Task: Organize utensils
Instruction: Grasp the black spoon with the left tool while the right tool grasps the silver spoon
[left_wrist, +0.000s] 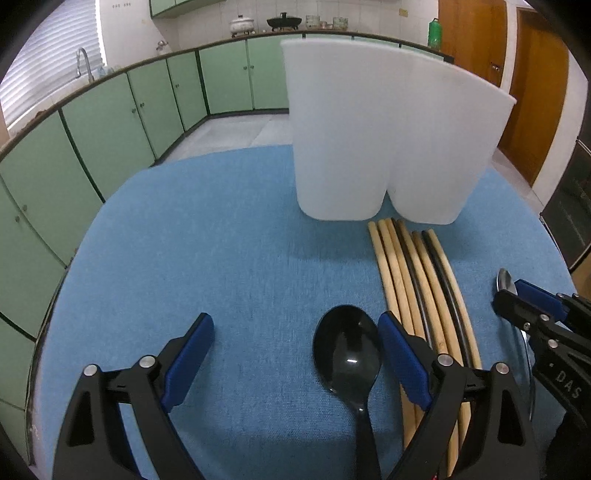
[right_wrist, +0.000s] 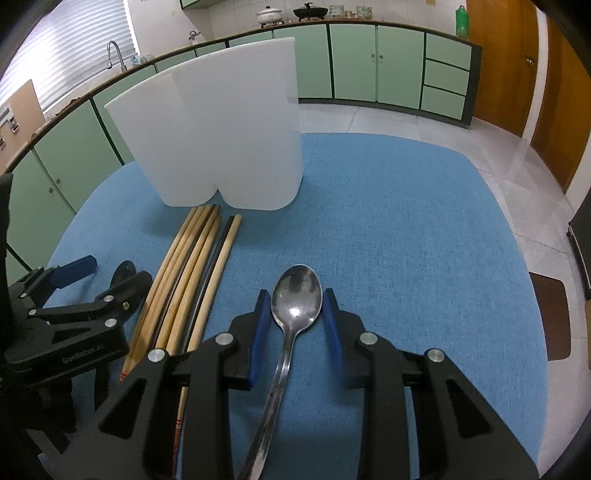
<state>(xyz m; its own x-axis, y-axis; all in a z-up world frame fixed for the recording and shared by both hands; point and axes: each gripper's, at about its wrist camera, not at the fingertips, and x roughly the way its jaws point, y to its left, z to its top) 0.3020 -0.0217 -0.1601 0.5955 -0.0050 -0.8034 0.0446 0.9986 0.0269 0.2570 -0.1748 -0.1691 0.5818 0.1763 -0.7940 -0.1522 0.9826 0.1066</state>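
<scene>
A white two-compartment utensil holder (left_wrist: 388, 140) (right_wrist: 221, 136) stands upright at the far side of the blue table. Several wooden and black chopsticks (left_wrist: 417, 280) (right_wrist: 192, 269) lie side by side in front of it. A black spoon (left_wrist: 349, 354) lies flat between the fingers of my left gripper (left_wrist: 295, 354), which is open; its bowl lies close to the right finger. A metal spoon (right_wrist: 295, 295) lies flat between the fingers of my right gripper (right_wrist: 295, 325), which is open around its neck. In the left wrist view the right gripper (left_wrist: 517, 299) shows at the right edge.
The blue cloth-covered table (left_wrist: 184, 258) (right_wrist: 406, 221) ends at a rounded edge beyond the holder. Green kitchen cabinets (left_wrist: 110, 122) and a tiled floor lie behind. My left gripper (right_wrist: 96, 280) shows at the left of the right wrist view.
</scene>
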